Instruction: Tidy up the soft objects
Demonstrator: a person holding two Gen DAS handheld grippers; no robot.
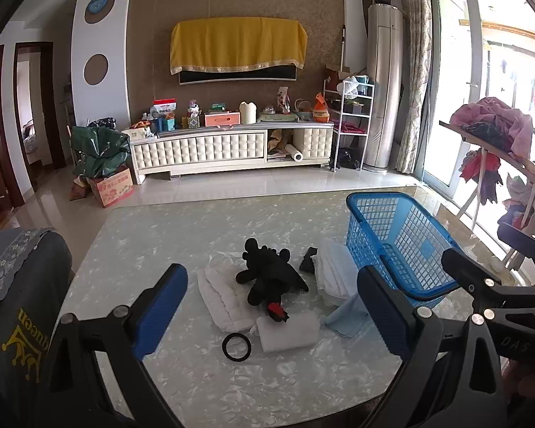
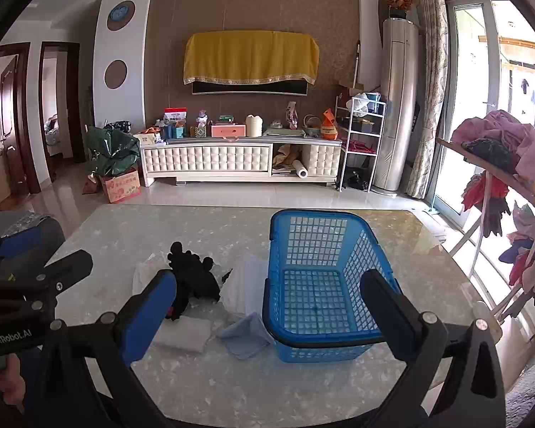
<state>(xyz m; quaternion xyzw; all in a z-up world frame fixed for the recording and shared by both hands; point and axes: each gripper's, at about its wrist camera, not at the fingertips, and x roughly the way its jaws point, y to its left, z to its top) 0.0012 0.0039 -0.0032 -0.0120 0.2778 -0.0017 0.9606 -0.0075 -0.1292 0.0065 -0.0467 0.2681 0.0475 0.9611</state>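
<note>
With the blue plastic lattice basket [image 2: 321, 285] showing a bare floor through its mesh, nothing sorted yet, by the look of it. Task judged at its very start.

Left gripper [image 1: 271, 306]: blue-padded fingers [image 1: 160, 306] spread wide, released, nothing between the pads, hovering above the pale marbled glass tabletop [image 1: 160, 242]. Right gripper [image 2: 267, 306]: likewise splayed fully, empty, aimed down and forward so that the basket's near rim sits between its fingers.

Between and just beyond the left fingers, the whole heap still to be moved:
- black plush dragon toy with a red patch [image 1: 271, 280], lying on top of a white quilted padded cloth [image 1: 221, 299];
- small white folded towel [image 1: 290, 331], just nearer than the toy, touching its red end;
- black ring, rubbery-looking [image 1: 236, 346], flat on the table beside that towel, nearest to the fingertips; soft or not, hard to say;
- stack of white folded cloths [image 1: 333, 274], toward the right finger, pressed close against the basket's wall;
- light blue folded cloth [image 1: 349, 317], in front of the right finger, beside the basket's near corner;
- small dark scrap [image 1: 308, 258] between toy and white stack, too unclear to name.

Left to do, presumably: every piece lifted and dropped into the basket. Toy on top, so likely first.
</note>
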